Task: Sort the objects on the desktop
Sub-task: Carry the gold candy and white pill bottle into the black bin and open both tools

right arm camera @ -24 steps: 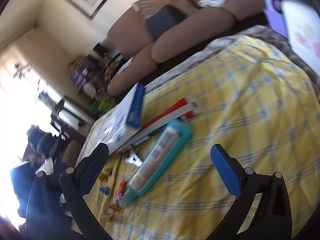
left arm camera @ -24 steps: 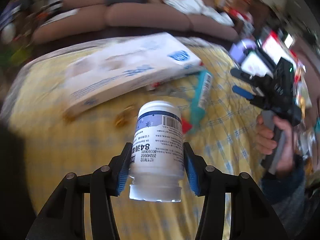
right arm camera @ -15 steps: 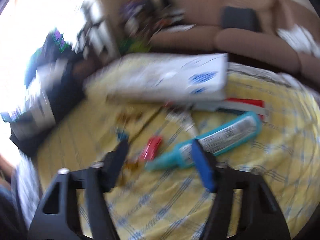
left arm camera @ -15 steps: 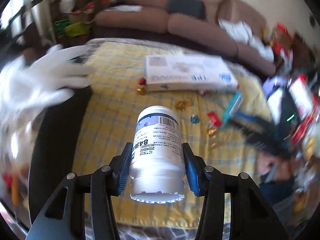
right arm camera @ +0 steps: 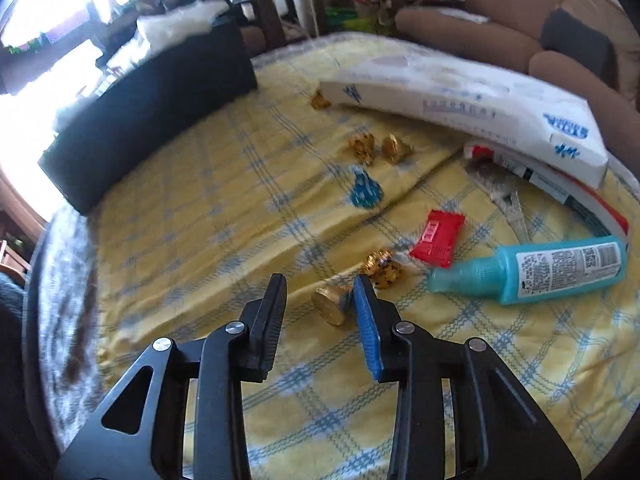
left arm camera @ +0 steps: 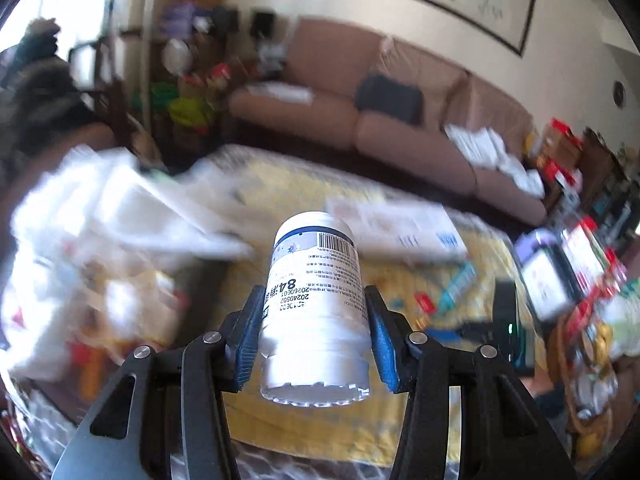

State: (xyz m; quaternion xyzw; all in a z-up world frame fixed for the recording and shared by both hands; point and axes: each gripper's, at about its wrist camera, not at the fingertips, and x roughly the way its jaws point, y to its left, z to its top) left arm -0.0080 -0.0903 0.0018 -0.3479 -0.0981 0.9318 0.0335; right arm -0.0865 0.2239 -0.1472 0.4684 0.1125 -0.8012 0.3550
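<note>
My left gripper (left arm camera: pixel 316 312) is shut on a white plastic bottle (left arm camera: pixel 316 300) with a barcode label, held upside down above the yellow checked tablecloth (left arm camera: pixel 280 428). My right gripper (right arm camera: pixel 320 284) is open low over the cloth, with a gold-wrapped candy (right arm camera: pixel 332 304) between its fingertips, against the blue right pad (right arm camera: pixel 366 320). More gold candies (right arm camera: pixel 382 266), a red packet (right arm camera: pixel 438 238), a blue candy (right arm camera: pixel 364 192) and a teal tube (right arm camera: pixel 536 266) lie beyond it.
A long white box (right arm camera: pixel 460 100) lies at the back over a red and white box (right arm camera: pixel 580 196). A black bin (right arm camera: pixel 152 108) stands at the left table edge. White bags (left arm camera: pixel 100 248) sit left in the left wrist view. A sofa (left arm camera: pixel 400 128) is behind.
My left gripper has swung left and up with the bottle. My right gripper has dropped toward the cloth and narrowed around the gold candy.
</note>
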